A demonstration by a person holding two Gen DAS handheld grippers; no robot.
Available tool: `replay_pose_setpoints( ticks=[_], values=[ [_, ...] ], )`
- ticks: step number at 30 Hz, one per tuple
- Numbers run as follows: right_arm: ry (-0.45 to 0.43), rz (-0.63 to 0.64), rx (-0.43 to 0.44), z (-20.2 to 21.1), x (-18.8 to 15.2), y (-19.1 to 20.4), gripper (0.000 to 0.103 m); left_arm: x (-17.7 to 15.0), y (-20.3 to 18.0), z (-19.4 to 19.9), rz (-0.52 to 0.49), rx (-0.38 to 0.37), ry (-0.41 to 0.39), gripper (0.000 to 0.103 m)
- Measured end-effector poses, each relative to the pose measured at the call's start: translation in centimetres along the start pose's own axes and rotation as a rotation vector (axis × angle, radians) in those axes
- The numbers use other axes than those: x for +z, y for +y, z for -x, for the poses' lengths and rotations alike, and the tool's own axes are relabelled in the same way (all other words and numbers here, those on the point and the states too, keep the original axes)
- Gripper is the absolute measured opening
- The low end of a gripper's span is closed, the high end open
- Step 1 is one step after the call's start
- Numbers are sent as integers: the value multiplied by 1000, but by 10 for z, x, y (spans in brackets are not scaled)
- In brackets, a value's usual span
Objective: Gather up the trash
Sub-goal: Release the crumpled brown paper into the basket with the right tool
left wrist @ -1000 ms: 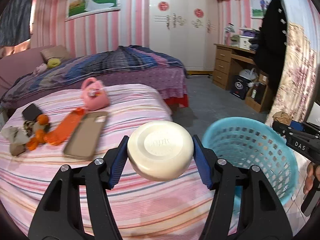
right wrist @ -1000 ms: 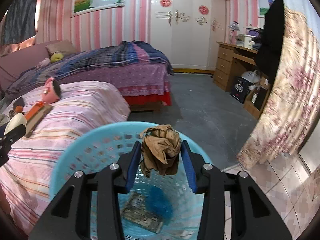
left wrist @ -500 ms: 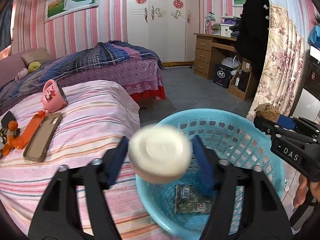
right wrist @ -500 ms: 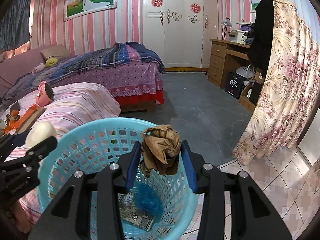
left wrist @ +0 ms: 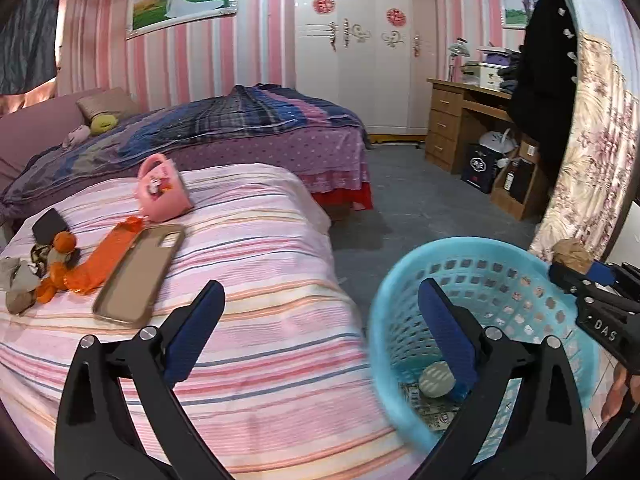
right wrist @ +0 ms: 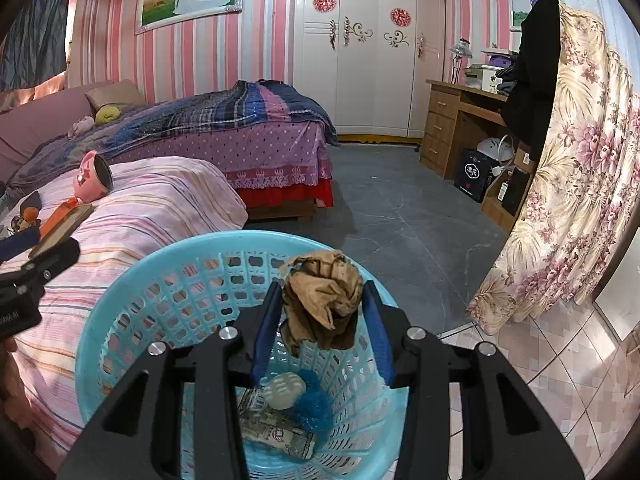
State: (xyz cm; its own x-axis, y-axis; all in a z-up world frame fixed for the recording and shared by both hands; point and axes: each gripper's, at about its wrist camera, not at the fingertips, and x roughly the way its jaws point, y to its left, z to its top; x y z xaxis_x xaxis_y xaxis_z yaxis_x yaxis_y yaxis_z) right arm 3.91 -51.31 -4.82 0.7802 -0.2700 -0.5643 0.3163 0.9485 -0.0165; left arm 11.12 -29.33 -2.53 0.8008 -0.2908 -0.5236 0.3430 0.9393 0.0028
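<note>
- Dropped from the left gripper since a second ago, the round white lid now lies at the bottom of the blue basket, beside a blue wad and a printed wrapper.
- Left fingers are spreading apart, nothing between them.
- Right gripper hangs over the basket, fingers clamped on a crumpled brown paper.
- Phone case and pink mug lie on the striped bed.

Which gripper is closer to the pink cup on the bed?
Left. The left gripper, jaws opening and empty, is over the bed edge below the pink cup; the right gripper is over the blue basket.
</note>
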Motion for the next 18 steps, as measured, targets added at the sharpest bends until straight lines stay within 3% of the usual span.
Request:
replay_pose_setpoints(
  ticks=[3,8,18],
  values=[
    [-5,-10,-8,1,0,1,43,0,14,2,15,16,1,94],
    [-42,-50,-18,5,5,2,73,0,31,8,25,39,-9,95],
    [-69,-103,-5,9,19,22,89,1,67,24,61,88,-24,97]
  ],
)
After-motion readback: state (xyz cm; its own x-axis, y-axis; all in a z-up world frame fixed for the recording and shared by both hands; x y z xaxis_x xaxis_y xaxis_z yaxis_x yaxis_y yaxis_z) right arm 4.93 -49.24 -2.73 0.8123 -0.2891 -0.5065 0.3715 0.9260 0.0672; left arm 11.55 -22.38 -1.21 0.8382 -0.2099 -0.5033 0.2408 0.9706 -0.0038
